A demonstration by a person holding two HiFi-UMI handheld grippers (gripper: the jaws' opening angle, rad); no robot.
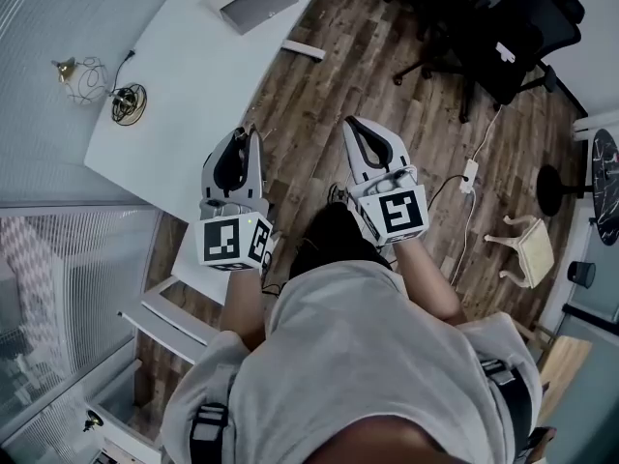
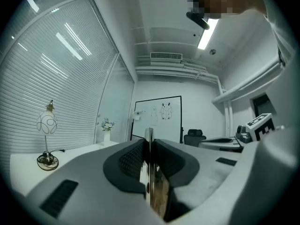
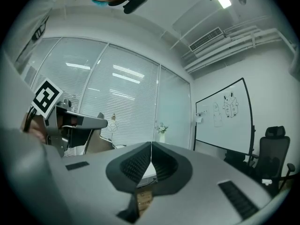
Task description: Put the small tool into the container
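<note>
L gripper (image 1: 249, 132), R gripper (image 1: 350, 122): both jaws clenched, empty. 1 white table (image 1: 193, 85).

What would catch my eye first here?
Two grey grippers jut out over the wood floor: the left gripper pinches a thin metal strip, and the right gripper is shut and empty. A white table with a lamp lies upper left, a black chair upper right.

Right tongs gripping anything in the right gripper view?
No, the grey right tongs are closed tip to tip, black pads meeting with nothing between them.
</note>
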